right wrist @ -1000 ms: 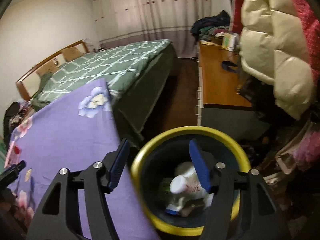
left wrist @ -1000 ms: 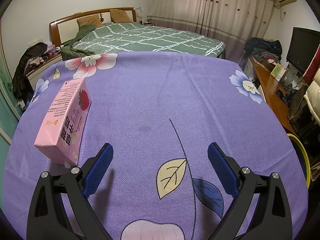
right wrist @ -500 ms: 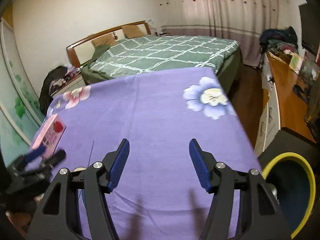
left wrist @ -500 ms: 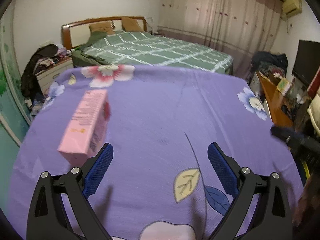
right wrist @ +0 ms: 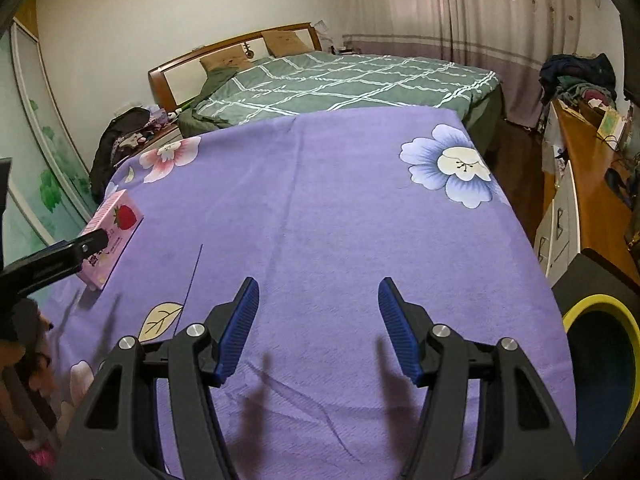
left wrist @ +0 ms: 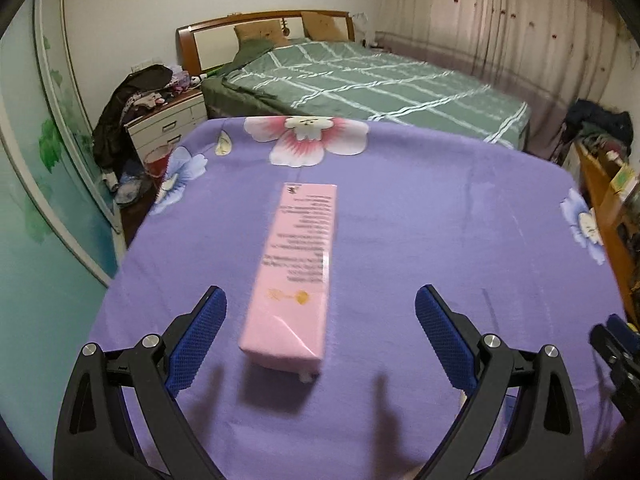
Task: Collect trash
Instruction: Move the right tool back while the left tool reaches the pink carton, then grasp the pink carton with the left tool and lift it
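A long pink carton with a strawberry picture lies on the purple flowered cloth. My left gripper is open, its blue pads apart on either side of the carton's near end without touching it. The right wrist view shows the same carton at the far left, with the left gripper's black finger in front of it. My right gripper is open and empty over the bare cloth. A yellow-rimmed dark bin stands off the cloth's right edge.
A bed with a green checked cover lies behind the cloth. A nightstand piled with clothes stands at the left. A wooden desk with clutter runs along the right. Curtains cover the back wall.
My left gripper swung left, so the pink carton went from its left side to between the pads. My right gripper swung from over the bin, which held a white cup, to over the cloth.
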`<state>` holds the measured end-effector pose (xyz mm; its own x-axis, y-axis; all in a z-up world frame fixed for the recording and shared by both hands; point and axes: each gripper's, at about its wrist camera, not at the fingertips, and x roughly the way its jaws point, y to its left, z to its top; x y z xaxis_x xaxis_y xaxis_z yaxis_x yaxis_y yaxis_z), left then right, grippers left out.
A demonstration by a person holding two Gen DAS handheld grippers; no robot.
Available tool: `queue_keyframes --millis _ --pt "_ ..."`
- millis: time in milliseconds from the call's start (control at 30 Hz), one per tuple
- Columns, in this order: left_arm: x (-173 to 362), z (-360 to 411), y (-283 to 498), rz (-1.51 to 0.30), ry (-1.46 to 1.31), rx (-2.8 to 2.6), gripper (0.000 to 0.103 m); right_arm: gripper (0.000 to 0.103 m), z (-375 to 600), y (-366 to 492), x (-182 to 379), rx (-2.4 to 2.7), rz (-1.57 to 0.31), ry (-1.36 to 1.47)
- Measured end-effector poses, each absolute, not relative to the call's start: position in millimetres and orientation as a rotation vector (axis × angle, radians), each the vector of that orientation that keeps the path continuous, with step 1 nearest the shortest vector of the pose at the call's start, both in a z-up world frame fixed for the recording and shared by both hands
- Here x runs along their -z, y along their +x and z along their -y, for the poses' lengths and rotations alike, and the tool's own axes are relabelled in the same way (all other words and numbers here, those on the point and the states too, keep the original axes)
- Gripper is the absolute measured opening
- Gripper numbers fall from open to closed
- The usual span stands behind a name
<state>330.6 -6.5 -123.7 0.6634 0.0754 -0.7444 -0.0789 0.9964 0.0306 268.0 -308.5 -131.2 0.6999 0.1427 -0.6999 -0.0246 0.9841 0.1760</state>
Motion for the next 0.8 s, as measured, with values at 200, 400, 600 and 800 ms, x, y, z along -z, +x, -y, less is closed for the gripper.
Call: queue_keyframes --millis 200,400,600,800 --pt "126 -7 355 -0.909 0.011 -0.101 0.094 0.059 310 268 131 -0.097 -0.795 0.163" --pt "136 -15 376 -0.975 0.006 -0.078 0.086 0.059 310 268 131 -0.098 -0.799 0.159" --pt "142 -18 394 -1.026 0.002 -0.058 0.073 0.059 309 268 132 -0.102 -0.803 0.153" --pt "144 -18 404 -1.05 0.014 -0.044 0.058 0.059 309 268 132 -0.102 -0.804 0.153"
